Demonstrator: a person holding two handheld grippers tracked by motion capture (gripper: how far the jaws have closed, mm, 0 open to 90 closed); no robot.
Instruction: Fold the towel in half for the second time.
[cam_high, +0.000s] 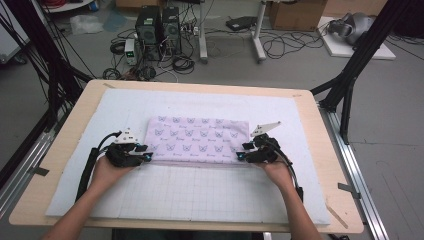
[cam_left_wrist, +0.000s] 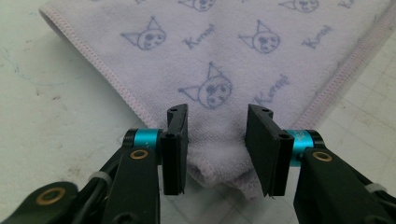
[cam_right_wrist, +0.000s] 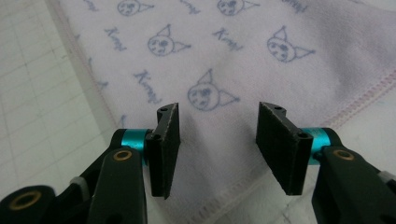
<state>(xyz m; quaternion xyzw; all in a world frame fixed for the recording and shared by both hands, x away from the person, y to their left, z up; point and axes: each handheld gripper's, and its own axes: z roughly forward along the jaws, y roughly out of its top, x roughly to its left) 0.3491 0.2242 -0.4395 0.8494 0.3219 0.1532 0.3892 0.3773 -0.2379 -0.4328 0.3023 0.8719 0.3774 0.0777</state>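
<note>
Both grippers, left (cam_high: 148, 154) and right (cam_high: 241, 152), stood apart over the towel's (cam_high: 197, 135) seven and five o'clock corners.

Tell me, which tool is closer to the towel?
Neither, it's a tie. The left tool is over the towel's near left corner, and the right tool is over its near right corner, each with open jaws around the cloth.
</note>
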